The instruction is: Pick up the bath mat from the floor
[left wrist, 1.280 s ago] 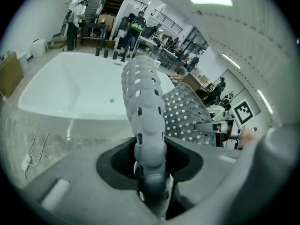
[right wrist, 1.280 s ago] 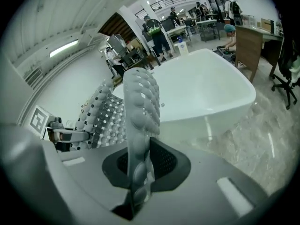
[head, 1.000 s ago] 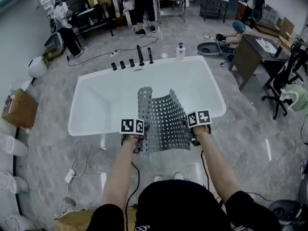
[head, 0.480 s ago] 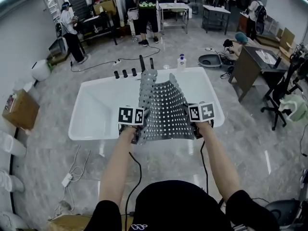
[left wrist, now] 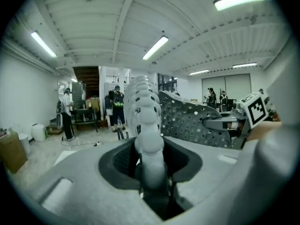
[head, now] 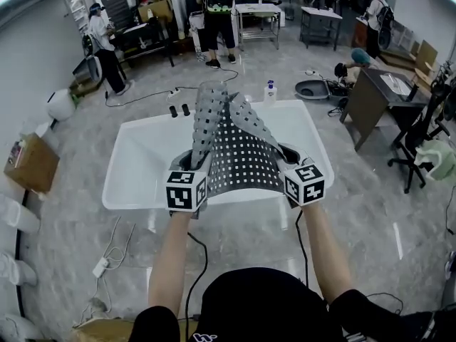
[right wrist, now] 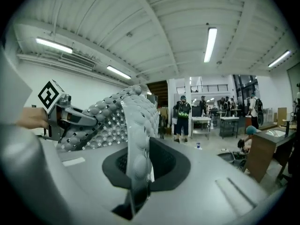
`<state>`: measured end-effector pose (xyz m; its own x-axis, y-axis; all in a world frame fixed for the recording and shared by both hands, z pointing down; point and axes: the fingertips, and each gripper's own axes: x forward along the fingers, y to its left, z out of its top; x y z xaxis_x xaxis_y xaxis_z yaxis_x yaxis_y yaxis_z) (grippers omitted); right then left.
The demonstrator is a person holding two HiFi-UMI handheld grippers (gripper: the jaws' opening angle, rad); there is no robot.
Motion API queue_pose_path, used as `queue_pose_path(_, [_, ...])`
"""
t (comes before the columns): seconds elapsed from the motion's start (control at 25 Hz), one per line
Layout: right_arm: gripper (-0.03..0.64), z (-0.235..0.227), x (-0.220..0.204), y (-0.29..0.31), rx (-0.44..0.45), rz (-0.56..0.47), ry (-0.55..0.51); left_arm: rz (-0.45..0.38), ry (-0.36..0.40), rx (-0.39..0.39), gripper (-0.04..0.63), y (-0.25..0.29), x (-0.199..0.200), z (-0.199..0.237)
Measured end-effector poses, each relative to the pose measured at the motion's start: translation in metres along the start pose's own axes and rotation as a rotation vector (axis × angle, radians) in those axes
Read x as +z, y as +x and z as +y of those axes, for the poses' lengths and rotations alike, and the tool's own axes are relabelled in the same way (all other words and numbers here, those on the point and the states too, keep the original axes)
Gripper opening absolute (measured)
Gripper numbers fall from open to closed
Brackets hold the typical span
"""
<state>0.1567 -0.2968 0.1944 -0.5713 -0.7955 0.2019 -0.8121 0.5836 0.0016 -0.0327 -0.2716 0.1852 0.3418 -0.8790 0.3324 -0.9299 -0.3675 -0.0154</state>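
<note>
The left gripper [left wrist: 151, 170] is clenched on a near corner of the grey perforated rubber bath mat [head: 239, 152]. Its jaws have just been closing a little further, with the mat's knobbly edge pinched between them. The right gripper [right wrist: 136, 172] is clamped tight on the other near corner, and the thin edge runs straight up from between its jaws.

The mat hangs in the air between the two grippers, off the floor. It is stretched across its near edge, and its far part rises and folds into a peak. It is held above the near edge of the white rectangular bathtub [head: 142, 169].

On the tub's far edge stand black taps [head: 178, 110] and, toward the far right corner, a white bottle with a blue cap [head: 269, 91]. Grey marbled floor [head: 71, 226] surrounds the tub.
</note>
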Motion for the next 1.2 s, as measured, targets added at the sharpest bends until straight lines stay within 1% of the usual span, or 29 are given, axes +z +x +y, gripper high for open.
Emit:
queue_pose_path(0.08, [0.020,0.004,0.013,-0.008,0.000,-0.098,0.002,-0.109,0.047,0.041,0.132,-0.016,0.012,0.003])
queue_pose_path(0.16, [0.020,0.006,0.023,-0.019,-0.024,-0.182,0.019,-0.199,0.097,0.085,0.132,-0.033,0.015,0.002])
queue_pose_path(0.24, [0.021,0.008,0.031,-0.029,-0.050,-0.237,0.015,-0.255,0.132,0.118,0.131,-0.043,0.016,-0.001])
queue_pose_path(0.28, [0.020,0.009,0.033,-0.031,-0.054,-0.251,0.002,-0.270,0.142,0.122,0.130,-0.045,0.017,-0.001])
queue_pose_path(0.4, [0.020,0.008,0.031,-0.027,-0.044,-0.240,-0.037,-0.268,0.150,0.109,0.130,-0.038,0.021,-0.002])
queue_pose_path(0.48, [0.020,0.006,0.026,-0.025,-0.041,-0.216,-0.042,-0.250,0.155,0.106,0.131,-0.036,0.019,-0.002])
queue_pose_path(0.6, [0.020,0.003,0.026,-0.020,-0.043,-0.201,-0.046,-0.246,0.158,0.107,0.131,-0.033,0.018,-0.001])
queue_pose_path(0.84, [0.020,-0.002,0.032,-0.011,-0.047,-0.197,-0.034,-0.247,0.132,0.135,0.130,-0.027,0.020,0.010])
queue_pose_path(1.2, [0.020,0.002,0.029,0.001,-0.037,-0.182,-0.033,-0.249,0.107,0.151,0.130,-0.024,0.013,0.021])
